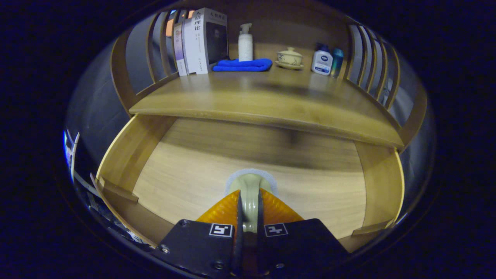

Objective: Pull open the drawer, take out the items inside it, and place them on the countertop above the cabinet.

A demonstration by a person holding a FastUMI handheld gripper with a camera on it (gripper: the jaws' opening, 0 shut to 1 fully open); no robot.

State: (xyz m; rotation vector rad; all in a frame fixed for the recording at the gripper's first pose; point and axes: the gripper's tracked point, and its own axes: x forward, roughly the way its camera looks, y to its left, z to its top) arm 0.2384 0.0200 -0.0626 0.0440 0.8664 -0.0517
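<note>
The wooden drawer (120,155) stands pulled out below the countertop (271,102). My gripper (248,195) hangs over the drawer's floor, shut on a small pale green item (250,181) with a whitish rim. It looks ceramic, and I cannot tell exactly what it is. Both fingers (223,211) press on its sides, and its far end pokes out just beyond the tips. I cannot tell whether the item rests on the drawer floor or is held just above it. The rest of the drawer floor shows bare wood, with its back part in shadow under the countertop.
At the back of the countertop stand several books (199,40), a folded blue cloth (242,64), a white pump bottle (245,44), a lidded tea bowl on a saucer (289,58), a white and blue bottle (322,61) and a teal bottle (337,62). Slatted wooden rails (372,64) close both sides.
</note>
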